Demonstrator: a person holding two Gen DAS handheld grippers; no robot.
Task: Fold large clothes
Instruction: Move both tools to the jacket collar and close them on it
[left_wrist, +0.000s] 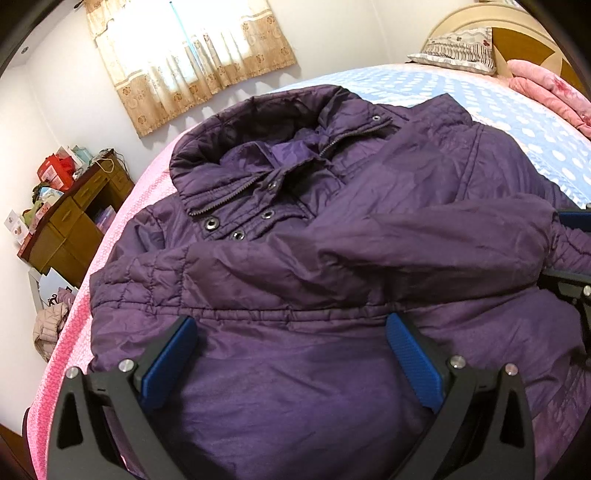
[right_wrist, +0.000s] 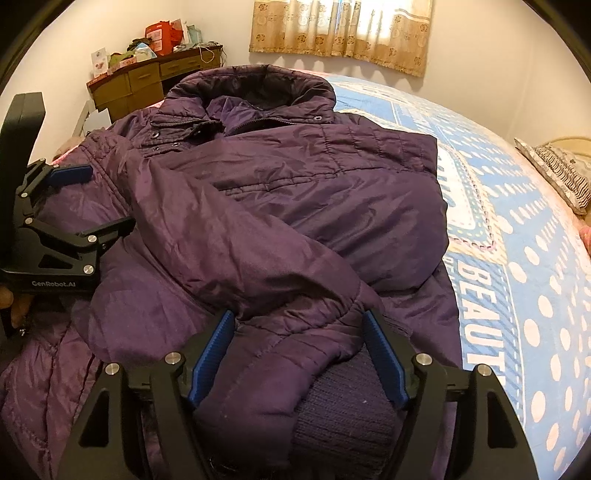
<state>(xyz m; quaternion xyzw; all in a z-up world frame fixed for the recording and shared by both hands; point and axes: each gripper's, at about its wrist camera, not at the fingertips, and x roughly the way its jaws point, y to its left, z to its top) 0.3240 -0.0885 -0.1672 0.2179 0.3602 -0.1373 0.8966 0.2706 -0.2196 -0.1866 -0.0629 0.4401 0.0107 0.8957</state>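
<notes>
Right wrist view shows the purple padded jacket (right_wrist: 295, 206) spread front-up on the bed (right_wrist: 517, 258), one sleeve (right_wrist: 236, 236) folded across the chest so that its ribbed knit cuff (right_wrist: 343, 406) lies between the jaws of the right gripper (right_wrist: 299, 354), which stand wide around it without visibly pinching. Left gripper (left_wrist: 291, 354) hovers with jaws wide over the lower body panel, nothing held. I judge the shell slick, puffy and light, prone to springing open; the knit cuff and stitched seams offer the surest hold.
</notes>
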